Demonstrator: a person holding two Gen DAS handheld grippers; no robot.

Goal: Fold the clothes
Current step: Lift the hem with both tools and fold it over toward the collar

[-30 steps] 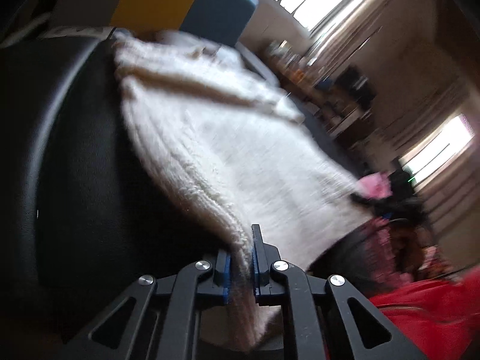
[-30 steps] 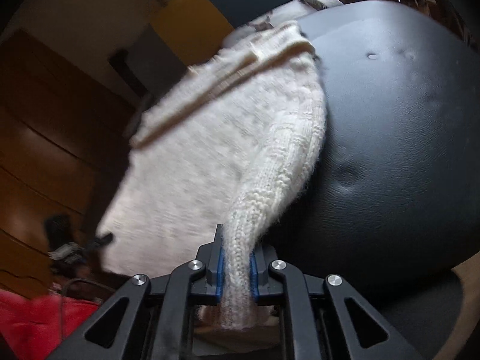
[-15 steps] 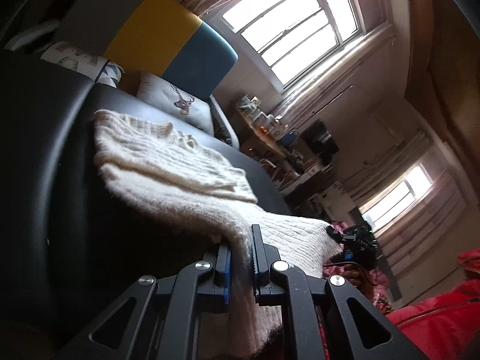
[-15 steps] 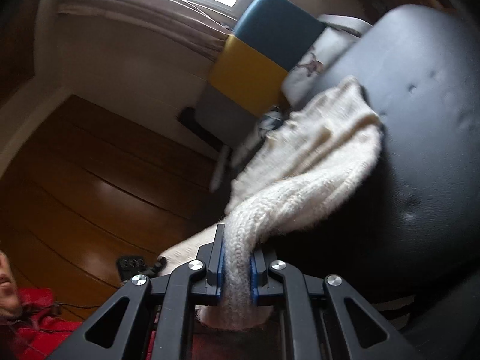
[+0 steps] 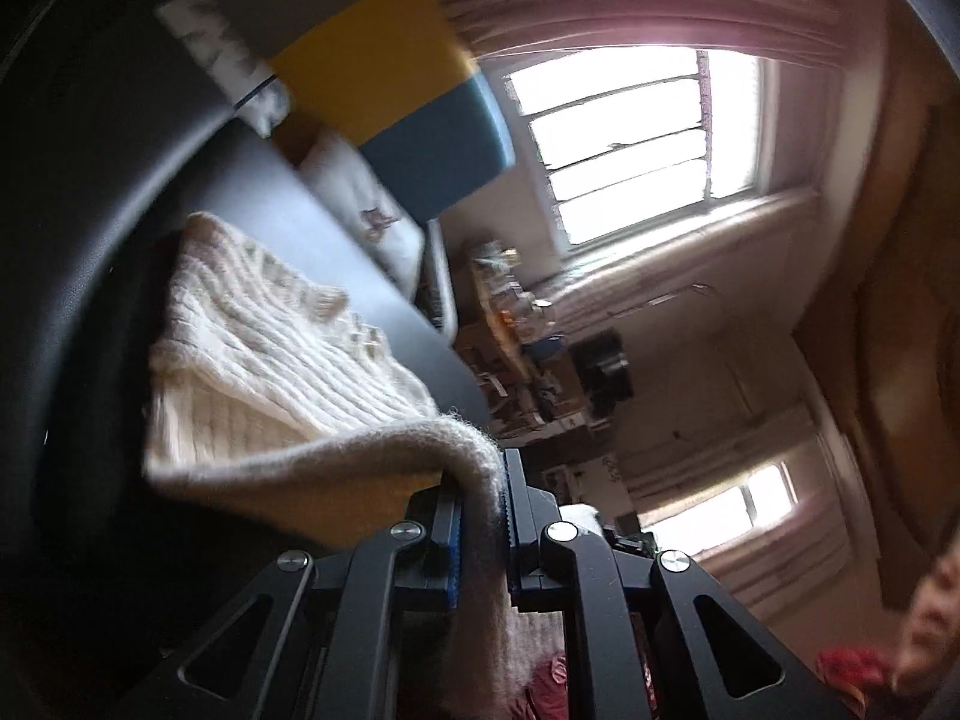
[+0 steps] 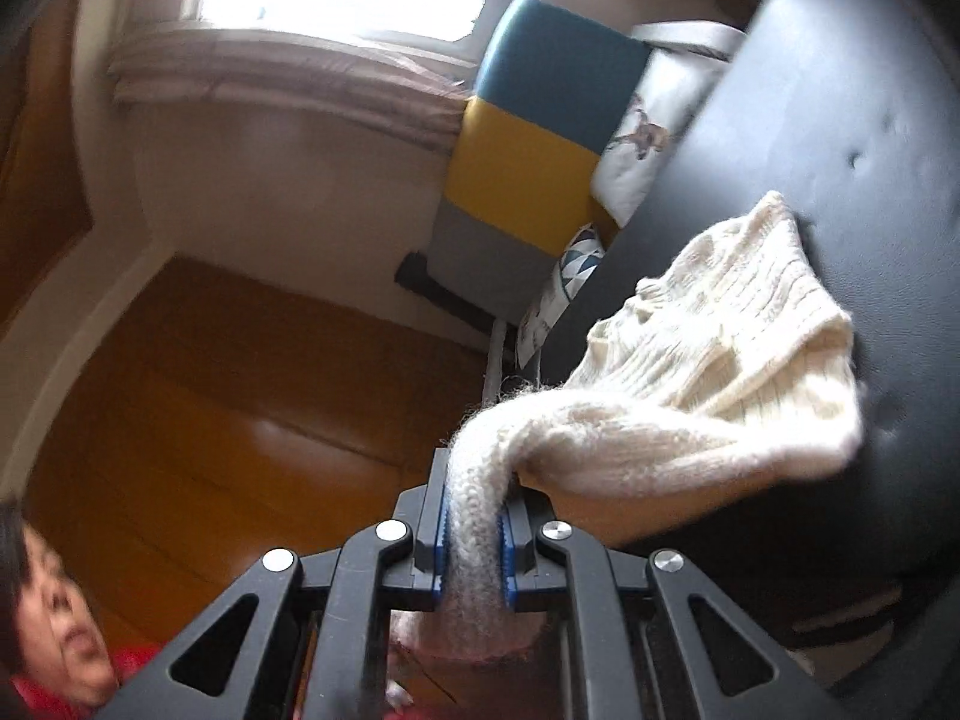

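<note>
A cream cable-knit sweater lies on a black leather sofa seat, its near edge lifted off the surface. My left gripper is shut on that lifted edge, and knit hangs down between the jaws. In the right wrist view the same sweater rests on the black seat, and my right gripper is shut on a bunched strand of it. The sweater's near part folds over towards its far part.
A yellow, blue and grey cushion and printed pillows stand at the sofa's far end. A cluttered shelf and bright windows lie beyond. A wooden floor sits left of the sofa. A person in red is close by.
Both grippers have lifted and tilted upward with the sweater's near edge, carrying it towards the far end. The sweater now looks shorter and doubled over. Both stayed shut.
</note>
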